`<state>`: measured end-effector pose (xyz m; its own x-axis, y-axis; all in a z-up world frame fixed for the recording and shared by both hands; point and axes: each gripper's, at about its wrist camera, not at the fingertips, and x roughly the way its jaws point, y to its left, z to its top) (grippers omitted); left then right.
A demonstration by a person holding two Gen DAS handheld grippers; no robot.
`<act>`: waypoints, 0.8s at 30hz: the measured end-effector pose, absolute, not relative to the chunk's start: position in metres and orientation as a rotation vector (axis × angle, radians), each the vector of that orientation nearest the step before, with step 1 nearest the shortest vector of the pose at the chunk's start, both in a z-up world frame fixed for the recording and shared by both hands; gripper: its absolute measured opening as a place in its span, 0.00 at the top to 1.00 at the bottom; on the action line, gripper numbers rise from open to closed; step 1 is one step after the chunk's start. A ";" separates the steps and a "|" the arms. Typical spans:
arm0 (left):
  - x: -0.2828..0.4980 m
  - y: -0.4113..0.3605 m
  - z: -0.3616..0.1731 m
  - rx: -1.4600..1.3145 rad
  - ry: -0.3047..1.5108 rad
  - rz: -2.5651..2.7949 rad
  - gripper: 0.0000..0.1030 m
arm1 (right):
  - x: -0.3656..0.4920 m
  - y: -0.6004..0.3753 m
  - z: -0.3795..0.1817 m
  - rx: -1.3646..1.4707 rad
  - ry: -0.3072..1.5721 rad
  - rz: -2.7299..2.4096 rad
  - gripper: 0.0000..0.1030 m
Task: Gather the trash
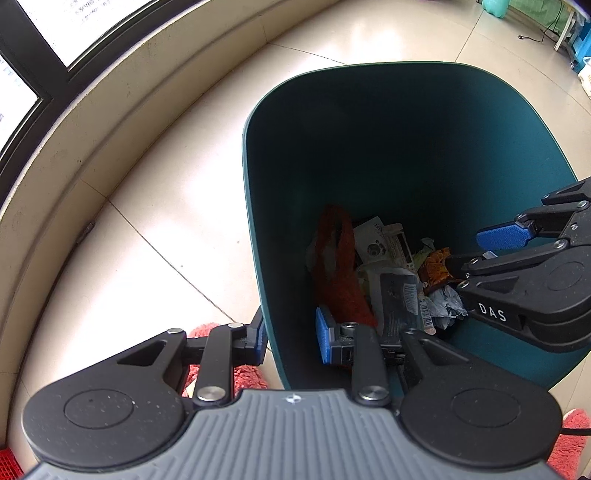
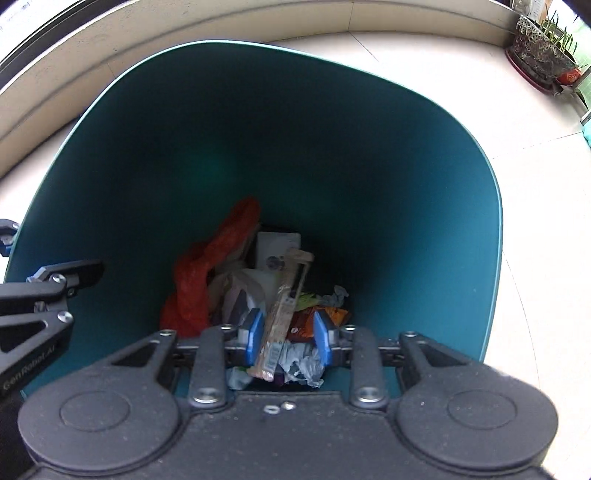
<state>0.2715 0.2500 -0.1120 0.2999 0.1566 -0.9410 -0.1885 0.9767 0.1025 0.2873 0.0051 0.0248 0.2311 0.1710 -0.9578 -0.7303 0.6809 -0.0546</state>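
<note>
Hovering over the dark teal plastic trash bin (image 2: 424, 206), the right gripper (image 2: 287, 334) has its blue pads apart, and a long tan wrapper (image 2: 282, 310) hangs loose between them, apparently just let go. The left gripper (image 1: 291, 338) is clamped on the bin's near rim. Red plastic bag (image 2: 207, 280), cartons and crumpled paper already lie at the bin's bottom; further litter, if any, is out of view.

Daylight floods your left wrist view from window (image 1: 33, 44), upper left, blown to white. Glare patches on floor tiles (image 1: 373, 33) along top of frame. Bin interior (image 2: 288, 155) dim in both your views, darkest at centre. Fisheye bends wall ledge (image 2: 236, 26) and bin rim. Focus crisp; corners vignette black.
</note>
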 end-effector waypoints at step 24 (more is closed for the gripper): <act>0.209 0.234 -0.036 -0.005 1.092 0.298 0.70 | 0.238 -0.077 0.120 -0.302 0.974 0.738 0.49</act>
<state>0.2095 0.2338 -0.0364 0.4250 0.2355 -0.8740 -0.2404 0.9603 0.1418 0.2377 -0.0765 0.1196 0.3469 0.4287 -0.8342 -0.6865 0.7221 0.0856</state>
